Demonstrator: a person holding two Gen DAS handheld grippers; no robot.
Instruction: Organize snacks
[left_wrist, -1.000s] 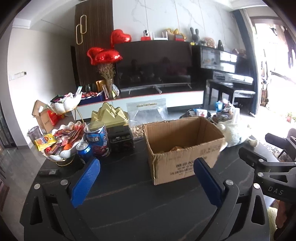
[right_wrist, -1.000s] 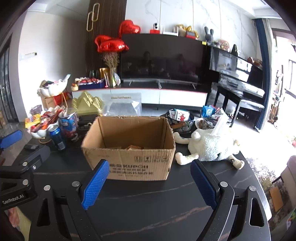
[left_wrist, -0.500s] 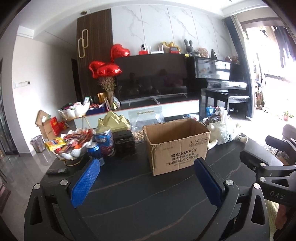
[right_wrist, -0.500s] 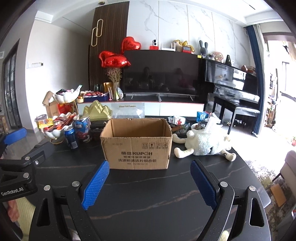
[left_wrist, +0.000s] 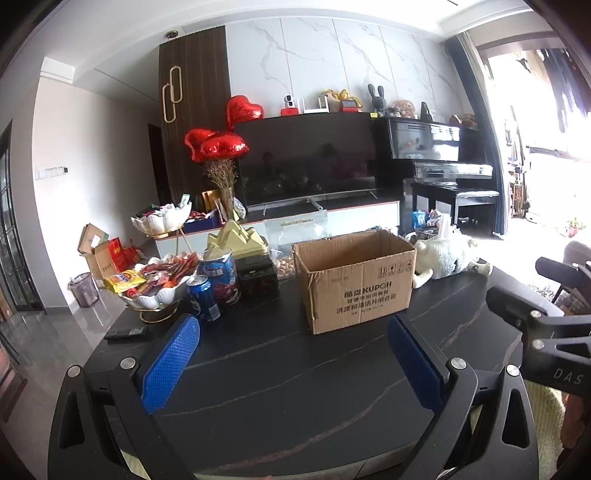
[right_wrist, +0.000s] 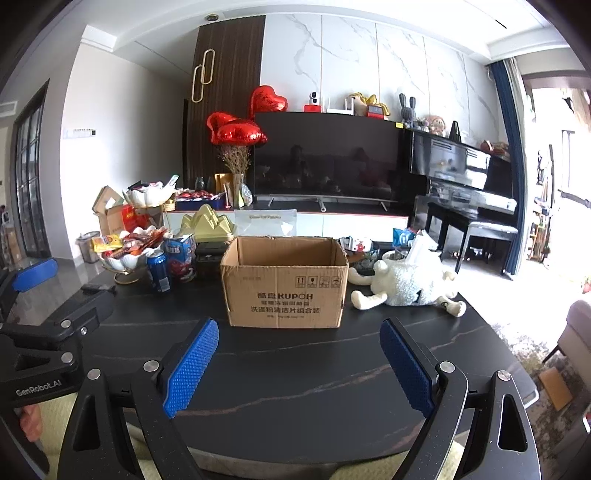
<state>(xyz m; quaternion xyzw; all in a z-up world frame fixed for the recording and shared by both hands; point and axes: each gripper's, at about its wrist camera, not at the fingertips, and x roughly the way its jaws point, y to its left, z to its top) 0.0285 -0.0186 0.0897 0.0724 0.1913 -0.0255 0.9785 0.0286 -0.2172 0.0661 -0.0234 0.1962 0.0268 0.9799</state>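
An open cardboard box (left_wrist: 356, 280) (right_wrist: 286, 282) stands in the middle of the black table (left_wrist: 277, 373) (right_wrist: 295, 369). Left of it a white tiered bowl (left_wrist: 155, 291) (right_wrist: 127, 258) holds several snack packets. A blue can (left_wrist: 203, 297) (right_wrist: 159, 271) and a blue snack tin (left_wrist: 221, 275) (right_wrist: 181, 256) stand beside the bowl. My left gripper (left_wrist: 291, 360) is open and empty, low over the table's near edge, well short of the box. My right gripper (right_wrist: 297, 360) is open and empty, also short of the box.
A white plush sheep (left_wrist: 447, 256) (right_wrist: 406, 282) lies right of the box. A gold tin (left_wrist: 236, 240) on a black box (left_wrist: 256, 277), a bag of nuts (left_wrist: 284, 264) and a remote (left_wrist: 127, 334) sit on the left side. TV and piano stand behind.
Both grippers have pulled back and lowered away from the box, which now looks smaller and its inside is hidden. Both stayed open.
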